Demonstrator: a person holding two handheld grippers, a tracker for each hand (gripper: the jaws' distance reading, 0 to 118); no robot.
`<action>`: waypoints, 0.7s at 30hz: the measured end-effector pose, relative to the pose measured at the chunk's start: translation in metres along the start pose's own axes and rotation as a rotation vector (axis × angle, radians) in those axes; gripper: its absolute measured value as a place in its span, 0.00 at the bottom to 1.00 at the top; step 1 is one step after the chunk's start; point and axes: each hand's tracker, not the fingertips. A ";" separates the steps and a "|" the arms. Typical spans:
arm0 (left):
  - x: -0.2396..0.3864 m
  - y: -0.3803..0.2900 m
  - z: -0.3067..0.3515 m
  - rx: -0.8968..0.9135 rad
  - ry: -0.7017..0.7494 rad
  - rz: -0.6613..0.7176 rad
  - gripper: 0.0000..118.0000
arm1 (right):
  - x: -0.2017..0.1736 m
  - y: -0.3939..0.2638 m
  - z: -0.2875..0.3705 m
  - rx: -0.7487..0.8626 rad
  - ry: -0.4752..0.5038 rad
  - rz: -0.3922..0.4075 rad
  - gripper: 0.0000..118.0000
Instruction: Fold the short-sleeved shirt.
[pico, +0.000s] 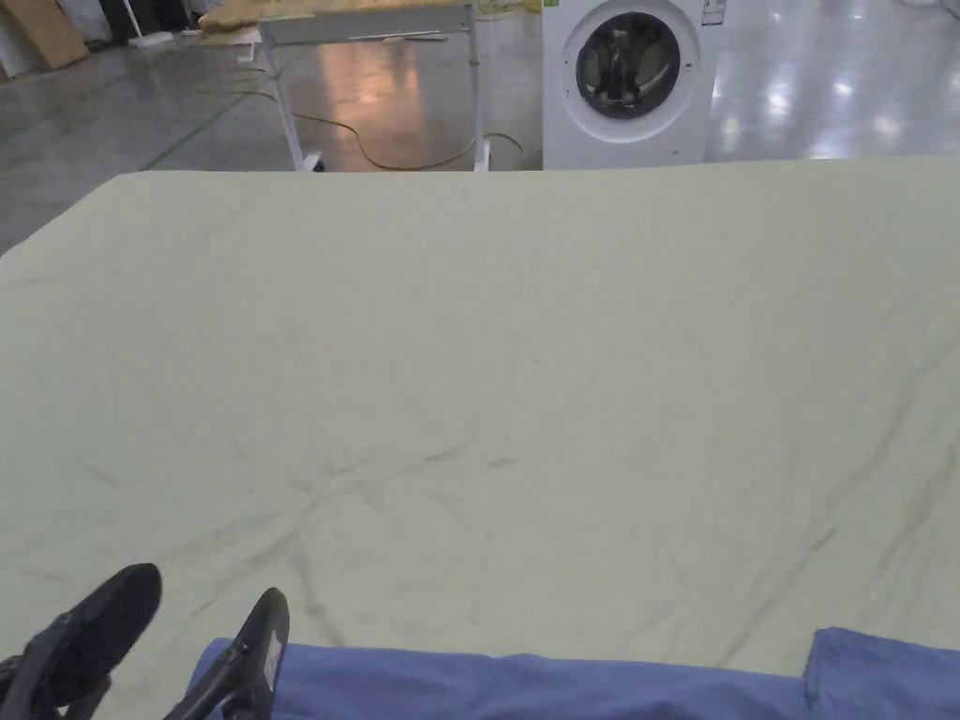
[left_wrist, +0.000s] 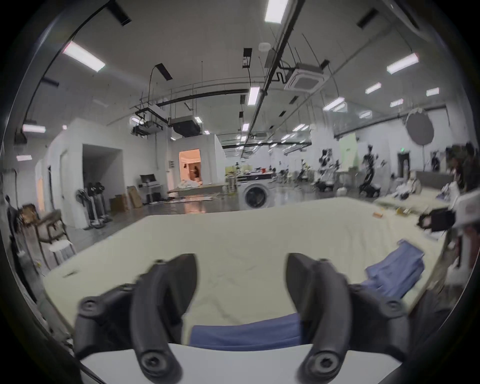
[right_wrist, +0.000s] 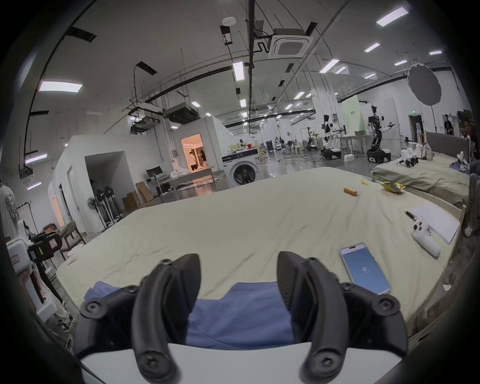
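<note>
A blue short-sleeved shirt (pico: 525, 682) lies along the near edge of a pale green sheet-covered bed (pico: 487, 356). In the head view my left gripper (pico: 211, 591) hovers open at the bottom left, just over the shirt's left end. The left gripper view has its jaws wide apart, left gripper (left_wrist: 241, 262), above the blue shirt (left_wrist: 246, 331), whose other end (left_wrist: 397, 270) lies to the right. In the right gripper view my right gripper (right_wrist: 239, 262) is open over the blue shirt (right_wrist: 239, 319), nothing between the jaws.
A phone (right_wrist: 365, 267), a white controller (right_wrist: 426, 240), a notepad (right_wrist: 436, 220) and an orange tube (right_wrist: 350, 191) lie on the bed's right side. A washing machine (pico: 626, 80) and a table frame (pico: 375, 84) stand beyond the far edge.
</note>
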 end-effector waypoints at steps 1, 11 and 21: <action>0.001 0.001 0.001 -0.006 -0.014 0.013 0.38 | -0.002 -0.001 -0.001 0.000 0.009 -0.008 0.38; 0.004 -0.005 0.003 -0.073 -0.077 0.059 0.00 | -0.026 -0.011 -0.006 -0.100 0.089 0.186 0.00; -0.060 -0.020 -0.015 -0.273 0.038 0.317 0.23 | -0.035 -0.012 -0.002 -0.076 0.124 0.207 0.00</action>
